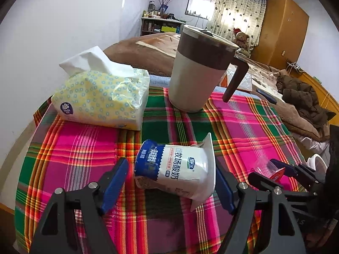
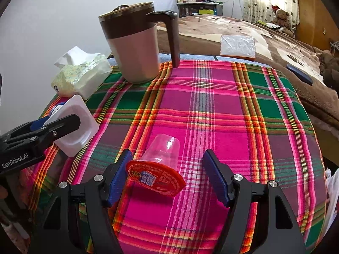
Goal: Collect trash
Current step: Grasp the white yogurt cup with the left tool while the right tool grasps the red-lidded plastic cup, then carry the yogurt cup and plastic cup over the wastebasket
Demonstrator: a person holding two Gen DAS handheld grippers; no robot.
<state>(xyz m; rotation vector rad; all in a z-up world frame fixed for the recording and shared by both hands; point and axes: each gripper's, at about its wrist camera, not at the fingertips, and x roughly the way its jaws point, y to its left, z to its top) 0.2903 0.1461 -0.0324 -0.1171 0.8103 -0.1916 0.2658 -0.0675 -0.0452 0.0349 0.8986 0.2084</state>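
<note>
White walls; curtained window, wooden wardrobe, bed

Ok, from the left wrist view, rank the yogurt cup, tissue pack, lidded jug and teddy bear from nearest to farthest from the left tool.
1. Yogurt cup: on its side between the fingers of the open left tool.
2. Tissue pack: farther back on the left of the plaid cloth.
3. Lidded jug: at the cloth's far edge, centre-right.
4. Teddy bear: far across the room by the curtain.

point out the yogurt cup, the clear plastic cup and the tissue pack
yogurt cup (image 1: 180, 167), left wrist view, on its white printed side wall
clear plastic cup (image 2: 163, 150), right wrist view, on its see-through side above the red lid
tissue pack (image 1: 99, 97), left wrist view, on the yellow dotted wrapper
</note>
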